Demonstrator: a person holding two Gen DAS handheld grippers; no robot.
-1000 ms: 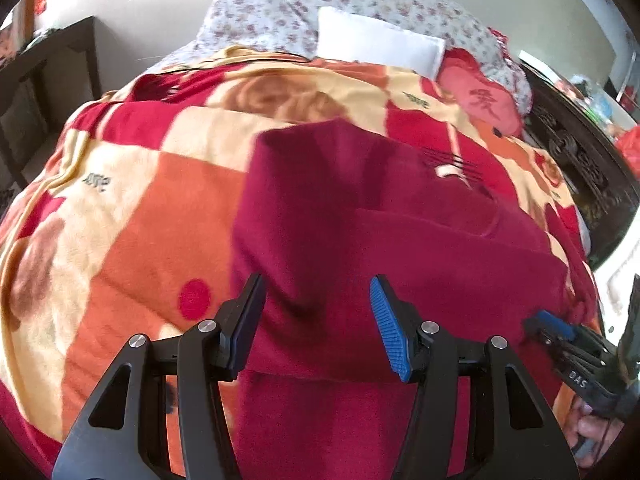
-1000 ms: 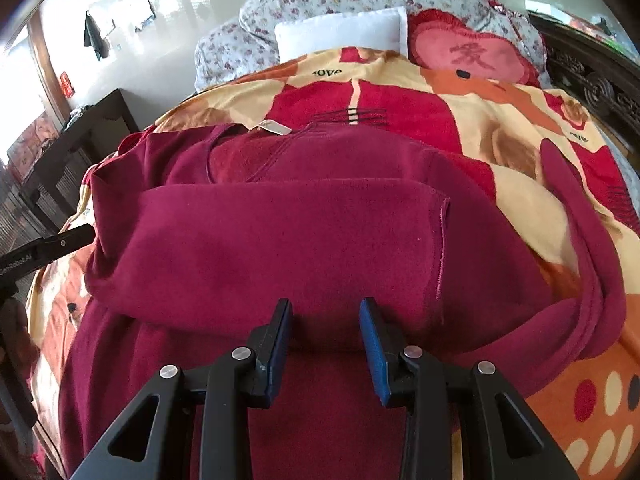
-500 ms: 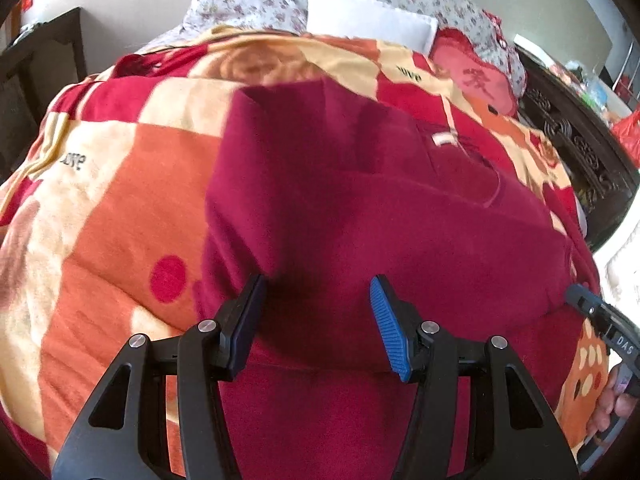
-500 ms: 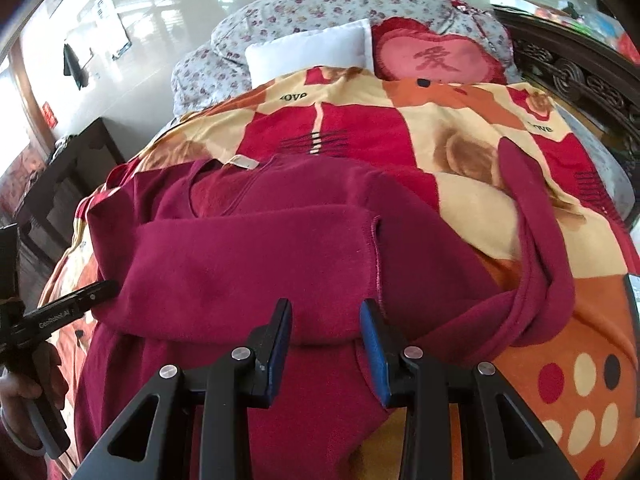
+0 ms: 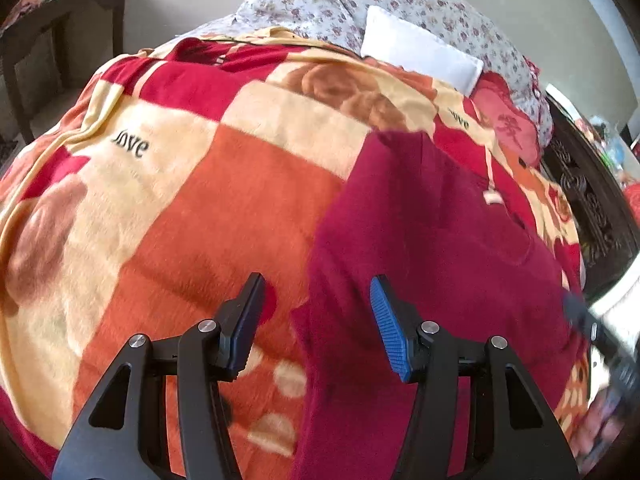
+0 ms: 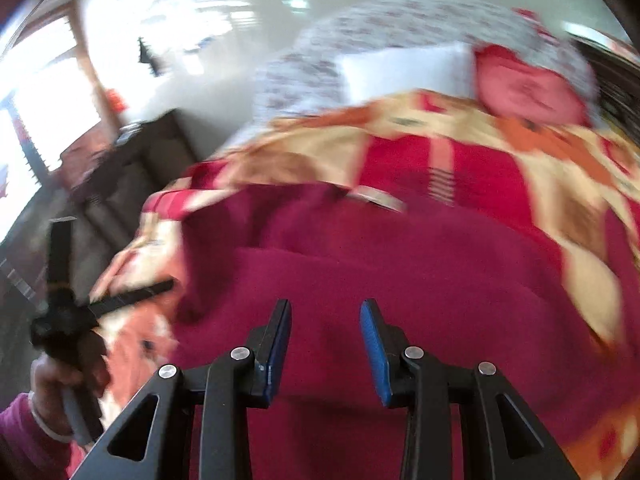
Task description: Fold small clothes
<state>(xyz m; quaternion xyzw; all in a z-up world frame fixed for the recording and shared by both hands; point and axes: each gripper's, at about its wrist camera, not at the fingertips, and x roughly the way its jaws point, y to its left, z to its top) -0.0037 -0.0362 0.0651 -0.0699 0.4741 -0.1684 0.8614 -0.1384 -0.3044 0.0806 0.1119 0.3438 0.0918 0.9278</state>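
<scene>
Fleece fills the left wrist view: a maroon top lies on a bed, on a red, orange and cream blanket, toward the right, with pillows at the far end. The left hand-held gripper hangs above the top's left edge with jaws apart and nothing between them; one pad sits over blanket, the other over cloth. At the right edge the other tool shows only as a blur. The right wrist view is smeared by motion. Here the top spreads across the near middle, one layer already laid over another, a pale neck label at its far side. The right hand-held gripper hovers over it, jaws parted and empty. At left a hand holds the other tool. The top looks soft, light and thick: it should drape, sag between two holds, and cling rather than slide. A pinch at a hem corner or folded edge, taking all layers, seems best.
</scene>
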